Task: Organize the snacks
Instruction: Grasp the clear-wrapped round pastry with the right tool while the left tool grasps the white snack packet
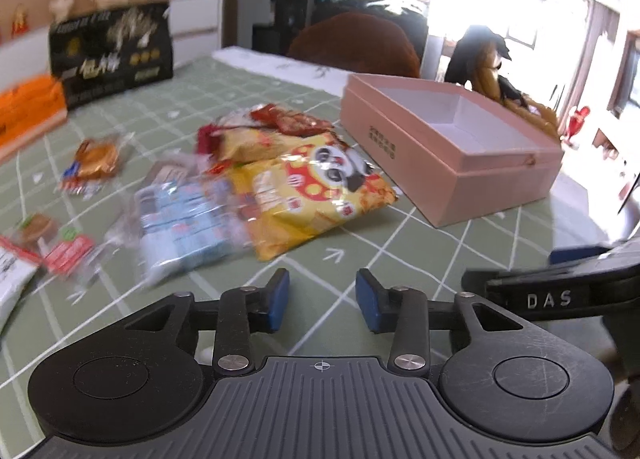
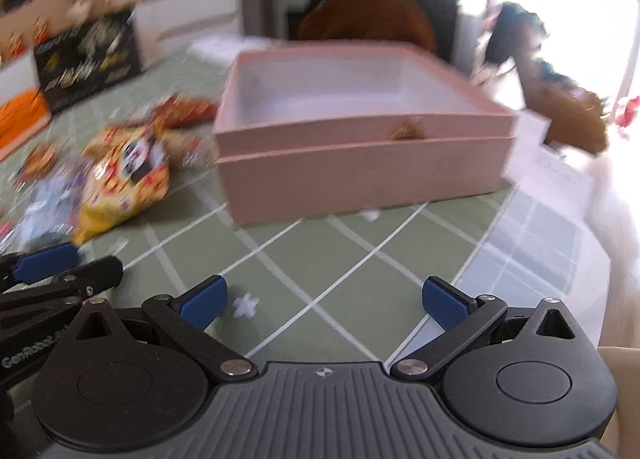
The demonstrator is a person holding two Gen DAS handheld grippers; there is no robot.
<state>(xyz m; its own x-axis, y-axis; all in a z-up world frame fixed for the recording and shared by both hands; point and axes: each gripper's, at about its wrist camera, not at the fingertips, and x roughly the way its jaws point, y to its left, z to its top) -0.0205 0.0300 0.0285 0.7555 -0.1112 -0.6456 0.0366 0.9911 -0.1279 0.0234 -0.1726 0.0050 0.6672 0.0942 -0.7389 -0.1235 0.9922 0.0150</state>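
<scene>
Green cloth with a white grid covers the table (image 1: 400, 259), and bright window light washes out the far side of the room. Near the cloth's middle lies a loose heap of snacks, and the pink box (image 1: 452, 147) sits well apart to their right with its lid off and nothing visible inside, so sorting looks barely begun. The left gripper (image 1: 322, 297) hangs over bare cloth just short of the heap, its blue pads narrowly parted with nothing between them; the right gripper (image 2: 324, 299) hovers in front of the box with its jaws spread wide and likewise empty. By the look of it, the step in hand is the approach for a first pick. The next move probably calls for the left gripper to open wider, reach forward to the nearest packet and close on a pinched edge or corner, since the bags look puffy and slippery. Closest is the yellow panda bag (image 1: 320, 195), plump and glossy, overlapping a clear pack of pale blue sachets (image 1: 184, 227) beside it; a red packet (image 1: 288, 119) lies behind, and small wrapped cakes (image 1: 94, 163) are scattered further left.
</scene>
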